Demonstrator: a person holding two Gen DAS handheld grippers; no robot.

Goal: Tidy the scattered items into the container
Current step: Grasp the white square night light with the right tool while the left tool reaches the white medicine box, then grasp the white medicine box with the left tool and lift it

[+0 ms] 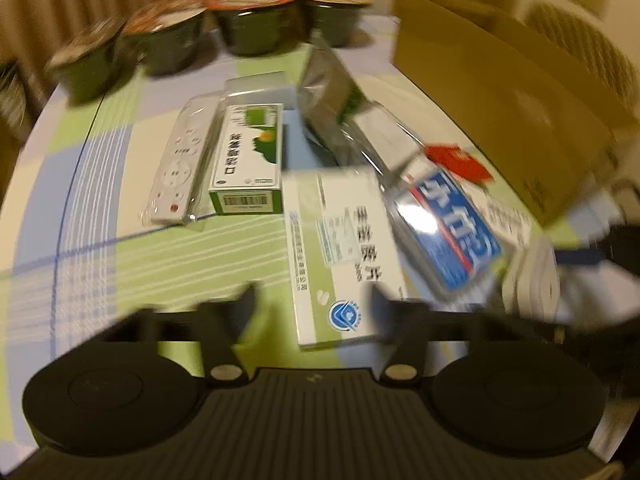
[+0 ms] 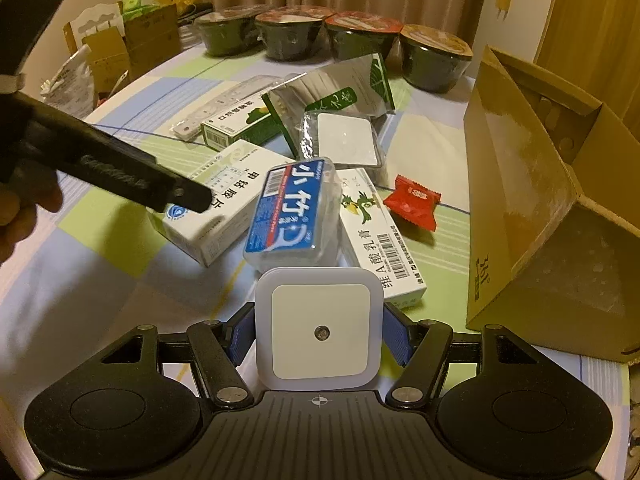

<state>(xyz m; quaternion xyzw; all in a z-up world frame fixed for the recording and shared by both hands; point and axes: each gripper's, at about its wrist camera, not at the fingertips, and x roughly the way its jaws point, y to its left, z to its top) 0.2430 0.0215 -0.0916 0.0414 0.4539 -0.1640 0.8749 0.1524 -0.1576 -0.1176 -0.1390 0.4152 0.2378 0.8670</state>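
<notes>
A table (image 2: 100, 272) is covered by a checked cloth. Laid on it: medicine boxes (image 2: 218, 204), a remote (image 1: 178, 164), a red sachet (image 2: 412, 202), four lidded bowls (image 2: 290, 38), and a cardboard box (image 2: 532, 216).

right hand-held gripper (image 2: 319, 330) angled down, blue pads (image 2: 240, 340) clamped on either side of white square night light (image 2: 319, 326), solid grip. left hand-held gripper (image 1: 314, 300) also angled down, jaws apart, nothing pinched, blurry. in right view, left one reaches in from left, person's hand (image 2: 24, 208) behind it.
</notes>
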